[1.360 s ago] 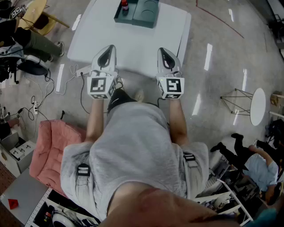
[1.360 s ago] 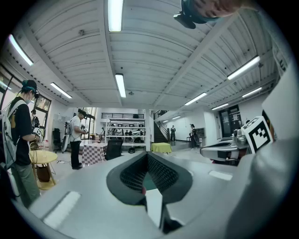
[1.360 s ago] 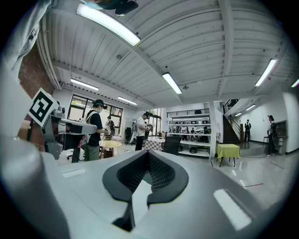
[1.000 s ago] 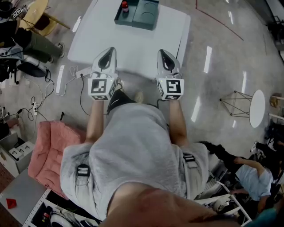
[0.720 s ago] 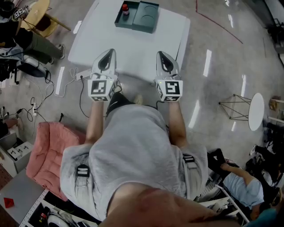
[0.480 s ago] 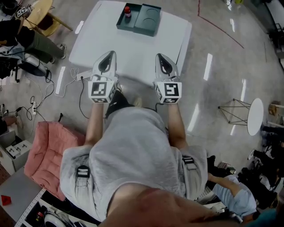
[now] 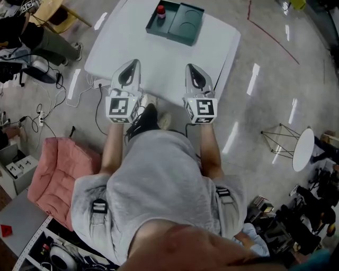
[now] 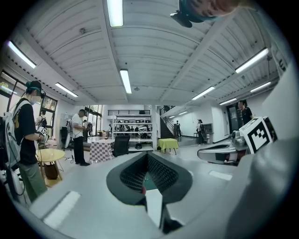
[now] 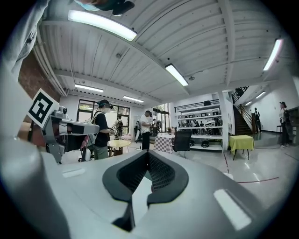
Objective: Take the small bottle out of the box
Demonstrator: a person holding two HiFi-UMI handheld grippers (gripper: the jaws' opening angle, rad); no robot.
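- Polished grey floor surrounds a white bench point(image 7: 159, 58). A dark green box point(image 7: 186, 24) sits towards the bench's far edge, well apart from the person.
- The small bottle point(image 7: 160, 10), with its red cap, stands upright in the box's left compartment. The right compartment shows only a round recess.
- The left gripper point(image 7: 131, 63) and the right gripper point(image 7: 192, 68) are held side by side over the near edge of the bench and point roughly level towards the box. This looks like a ready pose before a reach, not a grasp.
- Both grippers have their jaws brought together at the tips and nothing is held in either.
- The bottle lies well ahead of both grippers, roughly between the lines they point along.
- In the left gripper view, a sliver of green and a red spot show through the slit under the closed jaws, so that gripper seems aimed at the bottle.
- Either gripper would likely need to spread its jaws before closing on the bottle.
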